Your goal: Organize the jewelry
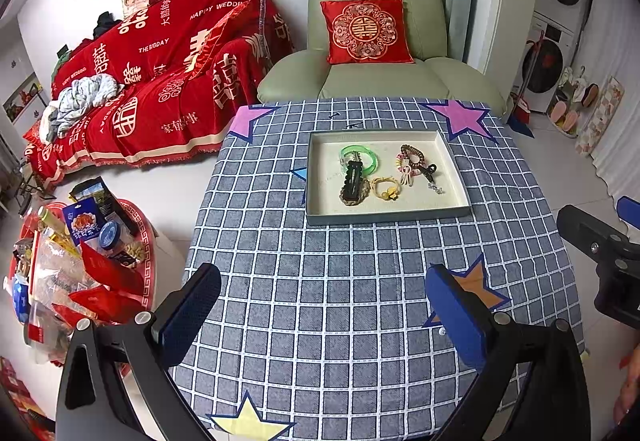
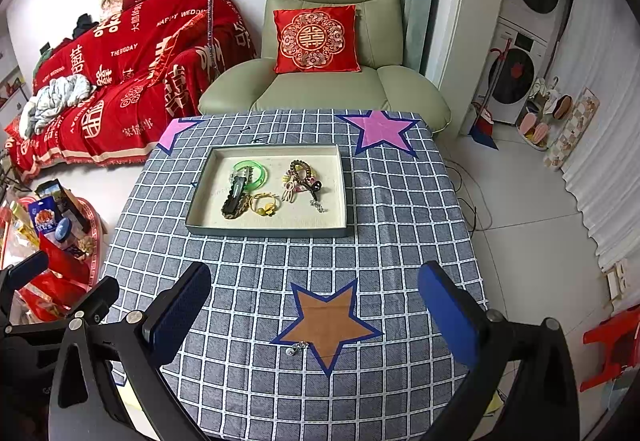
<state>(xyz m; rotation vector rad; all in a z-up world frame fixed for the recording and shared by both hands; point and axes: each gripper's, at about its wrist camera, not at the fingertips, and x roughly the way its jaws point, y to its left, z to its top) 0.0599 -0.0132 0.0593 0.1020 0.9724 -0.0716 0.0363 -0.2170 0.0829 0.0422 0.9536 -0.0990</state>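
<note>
Both grippers hovered over the near part of the table (image 2: 400,201), covered by a blue-grey checked cloth with star patches; left gripper (image 1: 324,317) had its fingers (image 1: 456,317) spread wide, nothing between them; right gripper (image 2: 314,315) likewise had its fingers (image 2: 450,317) spread, holding nothing; right gripper was also visible at the right edge of the left wrist view

Shallow grey tray (image 2: 340,231) with a cream lining sat toward the far side of the table, roughly centred between the left and right edges, apart from both grippers; jewelry was all in the tray's middle: green bangle (image 2: 258,171) at the far left of the cluster; black hair clip (image 2: 236,195) lay across the bangle's near edge and on top of a braided brown piece (image 2: 240,213); yellow hair tie (image 2: 264,205) just right of the clip; brown bead bracelet (image 2: 302,171) toward the right, with a pale pink charm (image 2: 290,193) and a small dark clip (image 2: 316,187) tangled just in front of it; a small silvery piece (image 2: 318,205) at the near right of the cluster, couldn't tell what it was

One loose item was outside the tray: small silver trinket (image 2: 297,348) lay on the near edge of the brown star patch (image 2: 328,321), near the table's front edge, between the right gripper's fingers in that view but not touched by them; in the left wrist view it showed only as a tiny spot beside the right-hand finger

Green armchair (image 2: 320,89) with a red cushion (image 2: 316,39) stood just beyond the table's far edge
</note>
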